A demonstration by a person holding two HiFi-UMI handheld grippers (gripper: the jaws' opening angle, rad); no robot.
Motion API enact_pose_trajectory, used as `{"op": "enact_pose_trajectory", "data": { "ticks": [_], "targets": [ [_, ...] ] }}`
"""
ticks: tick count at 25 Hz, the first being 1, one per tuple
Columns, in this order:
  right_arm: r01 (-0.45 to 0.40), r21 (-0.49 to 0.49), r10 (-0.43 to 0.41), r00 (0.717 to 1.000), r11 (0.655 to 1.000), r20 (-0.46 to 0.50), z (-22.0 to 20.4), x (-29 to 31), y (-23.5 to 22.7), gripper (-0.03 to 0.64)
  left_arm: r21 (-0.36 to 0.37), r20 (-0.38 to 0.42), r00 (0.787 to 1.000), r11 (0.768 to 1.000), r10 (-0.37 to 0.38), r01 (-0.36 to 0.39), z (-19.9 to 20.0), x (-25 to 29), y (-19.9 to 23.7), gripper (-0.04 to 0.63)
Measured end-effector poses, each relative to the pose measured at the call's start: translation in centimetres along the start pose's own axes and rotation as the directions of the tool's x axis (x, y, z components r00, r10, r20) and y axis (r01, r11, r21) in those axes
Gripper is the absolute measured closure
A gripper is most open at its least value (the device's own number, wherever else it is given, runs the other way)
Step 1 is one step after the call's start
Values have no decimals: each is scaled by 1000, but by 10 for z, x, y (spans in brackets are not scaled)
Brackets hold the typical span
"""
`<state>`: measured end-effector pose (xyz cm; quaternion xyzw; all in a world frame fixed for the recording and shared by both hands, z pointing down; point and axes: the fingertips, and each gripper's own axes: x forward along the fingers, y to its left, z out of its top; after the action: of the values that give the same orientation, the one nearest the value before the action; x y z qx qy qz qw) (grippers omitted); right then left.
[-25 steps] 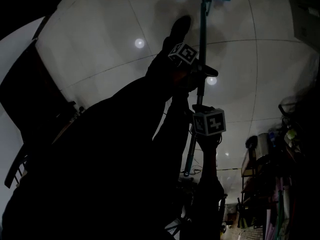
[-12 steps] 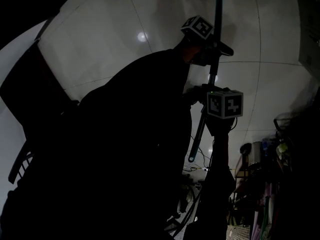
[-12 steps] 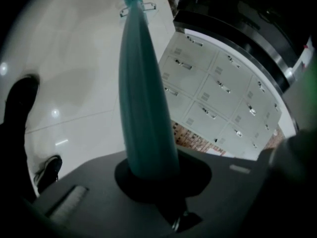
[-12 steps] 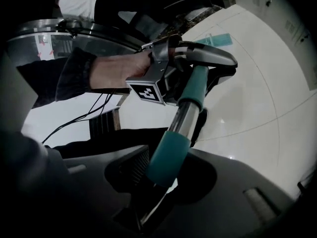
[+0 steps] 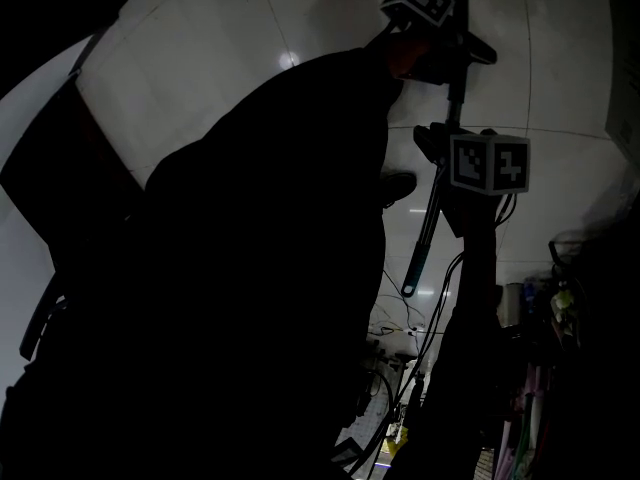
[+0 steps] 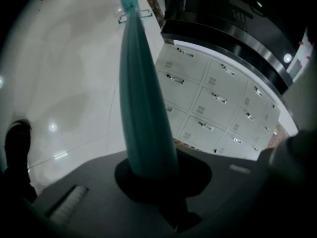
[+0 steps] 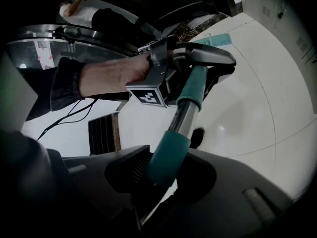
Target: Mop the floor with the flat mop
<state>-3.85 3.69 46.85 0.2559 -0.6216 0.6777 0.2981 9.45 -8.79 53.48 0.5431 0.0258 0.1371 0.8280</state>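
The flat mop's pole [image 5: 432, 223] runs from the top edge of the head view down to its end near the middle. My left gripper [image 5: 452, 56], higher in that view, is shut on the teal pole [image 6: 141, 108]; the pole leads to the mop head's joint [image 6: 132, 13] on the pale floor. My right gripper [image 5: 447, 156] sits lower and is shut on the teal grip [image 7: 168, 155]. In the right gripper view a silver pole section [image 7: 184, 118] rises to the left gripper's marker cube [image 7: 147, 95] and a hand [image 7: 111, 76]. A teal strip [image 7: 218, 37], likely the mop head, lies on the floor beyond.
White lockers [image 6: 213, 98] line the wall right of the mop's path, under a dark curved counter [image 6: 233, 26]. A dark shoe [image 6: 17, 140] stands on the glossy tiles. Cluttered shelves and cables [image 5: 545, 308] fill the lower right of the head view. A person [image 7: 81, 11] stands far off.
In the head view both grippers and the pole have moved up and to the right. The teal mop head, seen at the top edge a second ago, is out of that view.
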Motion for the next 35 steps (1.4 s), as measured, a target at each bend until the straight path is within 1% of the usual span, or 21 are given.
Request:
{"op": "enact_pose_trajectory", "data": {
  "ticks": [4,7,11,14,17,21,26,31,35],
  "targets": [
    [-10,-5,10,1000,1000,8,-20,1,8,472,19,2,1000,1000,11,-11,-19,-2,1,549],
    [-10,-14,10,1000,1000,4,-59,-2,15,471,22,-11,1000,999,27,-26,-57,2,7,548],
    [11,-32,-12,1000,999,-17,-130,-1,26,471,8,-29,999,999,35,-34,-127,8,24,548],
    [20,-39,-22,999,999,-44,-194,2,32,471,-21,-39,998,999,47,-48,-188,17,43,548],
    [9,-36,-11,998,999,-62,-262,3,36,468,-54,-56,997,997,61,-64,-252,32,67,548],
    [-9,-34,6,997,999,-73,-347,7,41,463,-78,-75,995,994,70,-76,-334,48,98,548],
    [-14,-46,10,995,999,-97,-426,17,55,463,-124,-98,993,989,69,-81,-417,59,134,549],
    [-37,-17,34,992,999,-120,-485,30,63,462,-171,-129,988,979,91,-112,-478,61,166,549],
    [-60,16,62,990,998,-127,-507,38,69,462,-192,-147,983,971,111,-139,-502,59,185,549]
  ]
}}
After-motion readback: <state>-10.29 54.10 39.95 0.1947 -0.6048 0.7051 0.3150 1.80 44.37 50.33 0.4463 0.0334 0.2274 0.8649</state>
